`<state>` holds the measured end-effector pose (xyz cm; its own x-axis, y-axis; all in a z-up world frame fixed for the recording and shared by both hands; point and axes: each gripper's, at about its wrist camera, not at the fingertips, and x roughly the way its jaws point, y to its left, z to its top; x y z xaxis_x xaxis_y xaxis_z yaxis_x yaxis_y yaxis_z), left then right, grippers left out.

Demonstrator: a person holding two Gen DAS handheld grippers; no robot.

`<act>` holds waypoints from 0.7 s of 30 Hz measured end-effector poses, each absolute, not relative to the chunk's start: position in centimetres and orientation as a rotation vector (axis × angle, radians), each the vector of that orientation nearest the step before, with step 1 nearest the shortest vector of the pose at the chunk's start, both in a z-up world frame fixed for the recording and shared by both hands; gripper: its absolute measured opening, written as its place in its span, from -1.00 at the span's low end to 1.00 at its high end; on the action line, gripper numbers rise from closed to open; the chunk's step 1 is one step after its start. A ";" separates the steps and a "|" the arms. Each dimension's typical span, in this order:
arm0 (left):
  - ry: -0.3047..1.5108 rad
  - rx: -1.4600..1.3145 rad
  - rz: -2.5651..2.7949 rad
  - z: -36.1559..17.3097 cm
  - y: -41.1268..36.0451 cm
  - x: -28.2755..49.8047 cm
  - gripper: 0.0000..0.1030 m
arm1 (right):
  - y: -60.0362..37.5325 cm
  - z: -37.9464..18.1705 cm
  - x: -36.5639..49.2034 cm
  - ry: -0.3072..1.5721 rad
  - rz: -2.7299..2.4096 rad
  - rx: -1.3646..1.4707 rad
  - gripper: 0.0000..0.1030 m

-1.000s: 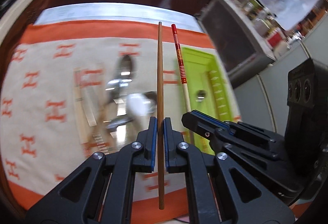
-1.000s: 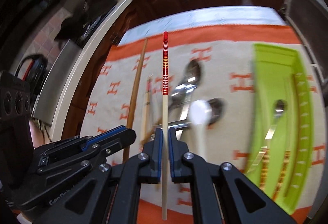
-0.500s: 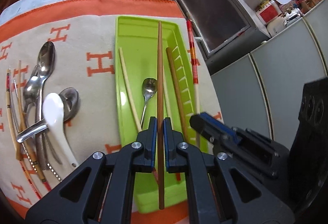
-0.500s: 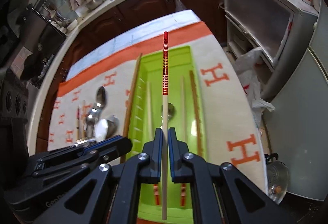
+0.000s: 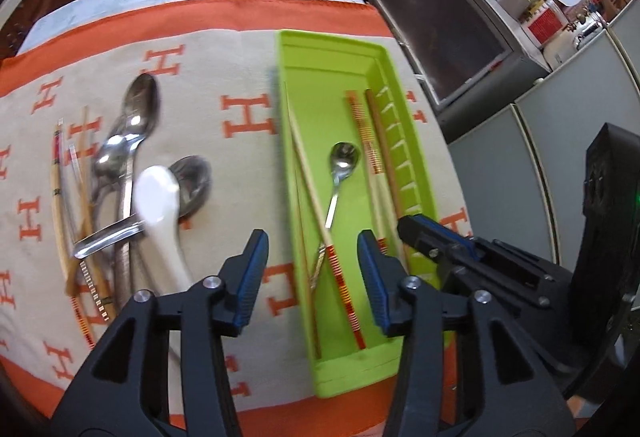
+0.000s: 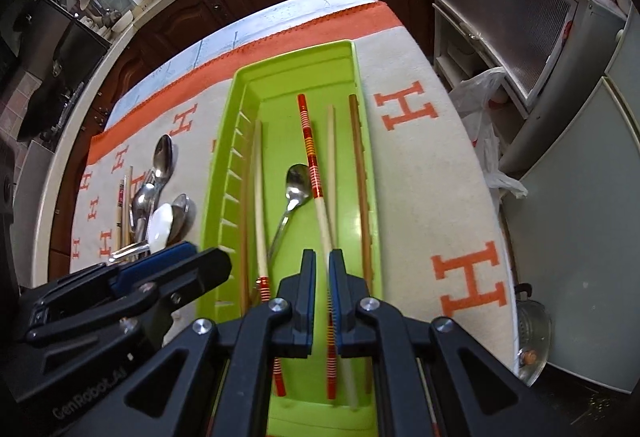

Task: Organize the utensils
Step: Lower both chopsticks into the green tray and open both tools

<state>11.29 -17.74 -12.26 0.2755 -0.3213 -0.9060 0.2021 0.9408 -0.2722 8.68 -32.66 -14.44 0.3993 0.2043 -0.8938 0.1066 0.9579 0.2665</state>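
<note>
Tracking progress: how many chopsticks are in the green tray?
5 in the green tray: brown chopstick and pale chopstick by the slotted wall, red-banded chopstick and second pale chopstick mid-tray, second brown chopstick opposite. The right gripper may hide more.

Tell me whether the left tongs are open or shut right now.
Open. The left tongs have their blue pads spread wide with nothing between them, above the green tray.

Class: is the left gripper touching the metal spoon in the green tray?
Apart. The left wrist view shows the left gripper with its jaws wide open and a clear gap between each and the spoon.
</note>
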 end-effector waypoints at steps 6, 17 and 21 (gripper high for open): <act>1.229 -0.057 -0.312 -12.0 -15.5 9.8 -0.16 | -31.7 -13.7 8.0 1.145 0.088 0.323 -0.87; 1.175 -0.047 -0.223 -10.6 -7.9 7.7 -0.16 | -28.2 -12.2 7.3 1.126 0.186 0.329 -0.87; 1.155 -0.084 -0.147 -10.2 -3.2 7.5 -0.16 | -26.1 -11.9 7.4 1.137 0.247 0.318 -0.87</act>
<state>7.52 -3.22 -10.15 0.3961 -0.1594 -0.9043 0.0726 0.9872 -0.1423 7.41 -26.07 -11.88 0.4017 0.3509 -0.8458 -0.0313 0.9284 0.3703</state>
